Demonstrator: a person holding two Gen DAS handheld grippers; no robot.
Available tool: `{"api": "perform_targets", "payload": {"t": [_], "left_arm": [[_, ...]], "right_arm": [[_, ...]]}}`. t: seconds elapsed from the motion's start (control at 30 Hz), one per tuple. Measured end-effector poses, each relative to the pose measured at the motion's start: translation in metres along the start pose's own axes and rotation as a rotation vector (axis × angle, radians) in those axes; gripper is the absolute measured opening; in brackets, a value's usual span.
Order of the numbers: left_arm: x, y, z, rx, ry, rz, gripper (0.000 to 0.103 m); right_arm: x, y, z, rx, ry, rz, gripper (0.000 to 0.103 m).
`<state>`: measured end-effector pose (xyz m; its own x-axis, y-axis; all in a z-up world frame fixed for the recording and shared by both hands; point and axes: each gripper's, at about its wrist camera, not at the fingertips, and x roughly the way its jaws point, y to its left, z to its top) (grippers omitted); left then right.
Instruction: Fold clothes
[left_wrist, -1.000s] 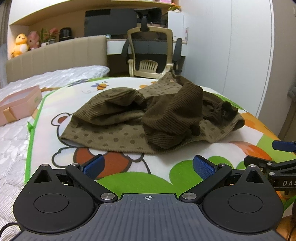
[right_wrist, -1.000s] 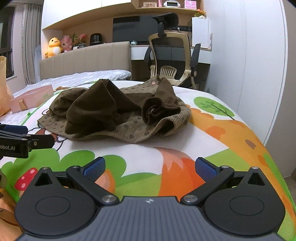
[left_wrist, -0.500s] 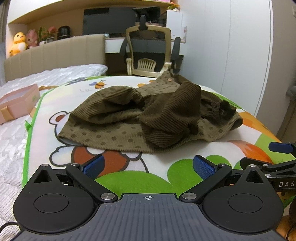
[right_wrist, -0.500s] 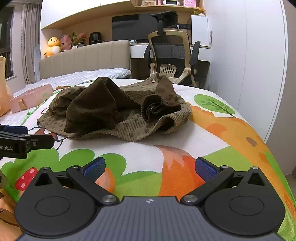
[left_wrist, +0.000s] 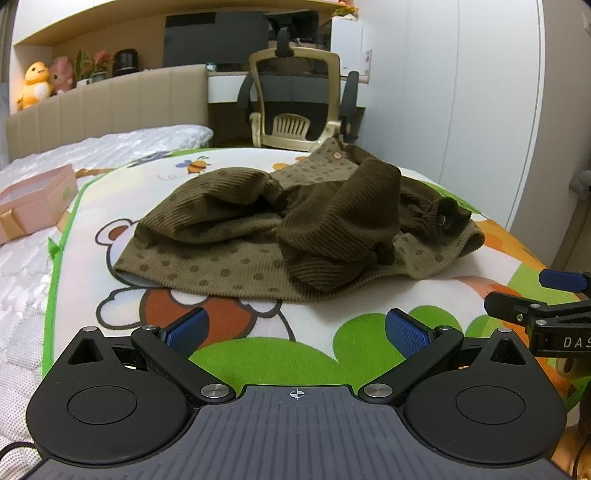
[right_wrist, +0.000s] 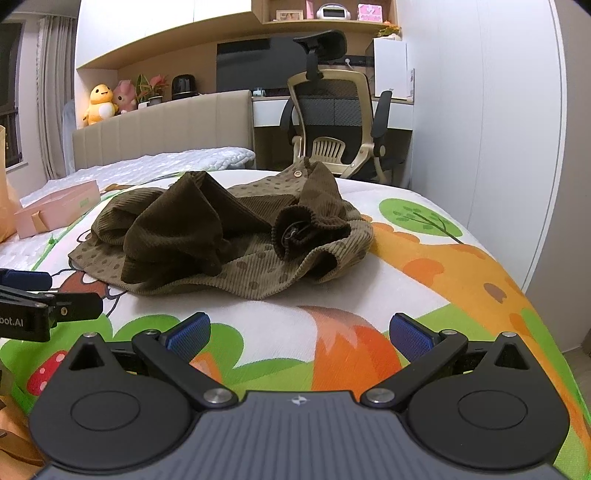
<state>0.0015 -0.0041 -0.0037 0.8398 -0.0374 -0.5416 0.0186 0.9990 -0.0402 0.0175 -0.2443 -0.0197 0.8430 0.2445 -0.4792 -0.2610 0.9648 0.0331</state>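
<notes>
A crumpled brown corduroy garment (left_wrist: 295, 229) with a dotted lighter lining lies in a heap on the cartoon-print bed cover (left_wrist: 258, 343); it also shows in the right wrist view (right_wrist: 229, 236). My left gripper (left_wrist: 295, 328) is open and empty, a short way in front of the garment's near hem. My right gripper (right_wrist: 300, 332) is open and empty, also short of the garment. The right gripper's tip shows at the right edge of the left wrist view (left_wrist: 546, 306), and the left gripper's tip shows at the left edge of the right wrist view (right_wrist: 37, 295).
A pink gift box (left_wrist: 33, 203) sits on the white quilt to the left. An office chair (left_wrist: 295, 103) and a desk stand beyond the bed's far end. A white wardrobe wall (left_wrist: 480, 110) runs along the right. The padded headboard (left_wrist: 110, 103) is at the back left.
Both grippers have moved a little closer to the garment, which looks slightly larger and lower in view. Both stay open and empty.
</notes>
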Motion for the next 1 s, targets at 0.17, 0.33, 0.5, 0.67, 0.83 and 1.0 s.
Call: {"api": "perform_targets", "payload": {"t": [0.17, 0.33, 0.5, 0.67, 0.83, 1.0], "left_arm": [[0.0015, -0.0013, 0.0001, 0.003, 0.008, -0.004, 0.103], [0.0037, -0.0011, -0.0002, 0.003, 0.016, -0.007, 0.103], [0.0043, -0.002, 0.0, 0.004, 0.018, -0.006, 0.103], [0.0041, -0.0014, -0.0003, 0.007, 0.017, -0.008, 0.103], [0.0041, -0.0024, 0.0, 0.012, 0.017, -0.008, 0.103], [0.004, -0.0025, 0.0, 0.013, 0.016, -0.007, 0.103]], "right_arm": [[0.0017, -0.001, -0.0005, 0.005, 0.009, 0.001, 0.103], [0.0028, -0.0017, -0.0009, 0.011, 0.014, 0.006, 0.103], [0.0038, -0.0013, -0.0004, 0.01, 0.015, 0.007, 0.103], [0.0044, -0.0016, 0.0003, 0.01, 0.012, 0.007, 0.103], [0.0045, -0.0024, 0.0004, 0.013, 0.01, 0.005, 0.103], [0.0049, -0.0029, 0.0, 0.017, 0.013, 0.007, 0.103]]}}
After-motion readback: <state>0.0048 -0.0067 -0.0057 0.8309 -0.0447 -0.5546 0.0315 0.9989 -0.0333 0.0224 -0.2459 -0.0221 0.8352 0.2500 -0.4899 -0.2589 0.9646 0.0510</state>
